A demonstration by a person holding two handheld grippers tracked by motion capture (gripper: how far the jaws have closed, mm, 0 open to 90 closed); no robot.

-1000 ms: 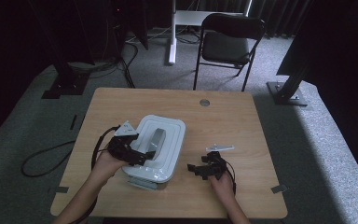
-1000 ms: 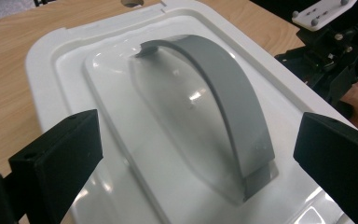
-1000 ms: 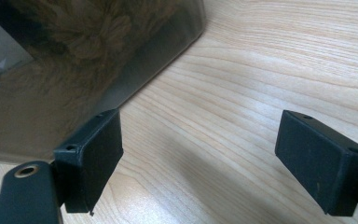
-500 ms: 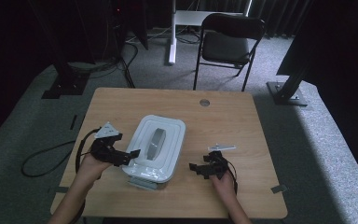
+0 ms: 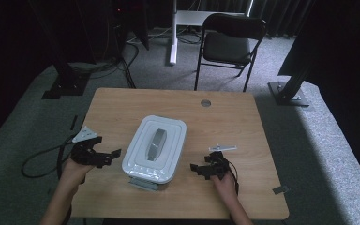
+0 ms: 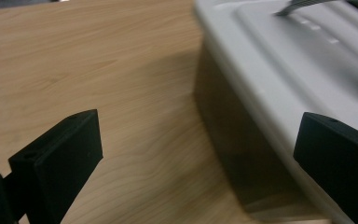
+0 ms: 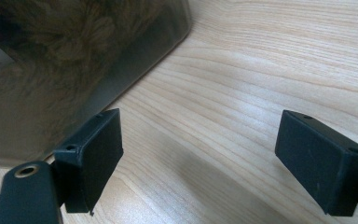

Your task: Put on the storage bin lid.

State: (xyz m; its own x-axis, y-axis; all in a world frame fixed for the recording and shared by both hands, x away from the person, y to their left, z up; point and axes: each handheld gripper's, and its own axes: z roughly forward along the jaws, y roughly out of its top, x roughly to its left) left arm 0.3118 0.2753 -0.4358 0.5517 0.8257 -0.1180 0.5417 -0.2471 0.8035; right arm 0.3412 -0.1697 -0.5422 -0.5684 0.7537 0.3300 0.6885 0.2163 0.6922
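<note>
- A second ago our left gripper (image 5: 107, 157) sat on the box's (image 5: 155, 149) left side; now it has pulled back left, and its tips are just beside the box wall, not touching
- Its jaws stand wide and hold nothing, as the left gripper view shows, with the white lid (image 6: 303, 56) to the right
- Our right gripper (image 5: 201, 169) has barely moved; it lies right of the box, apart from it, jaws wide and empty
- The box stays at mid table, lid on, with something brown and fuzzy behind its clear wall (image 7: 51, 79)
- We judge the box released, so it is either placed or awaiting a fresh grip
- The table (image 5: 225, 117) is pale wood, with a small strip (image 5: 223, 148) lying beyond the right gripper
- Past it a dim room: grey carpet (image 5: 328, 140) and a folding chair (image 5: 228, 44)
</note>
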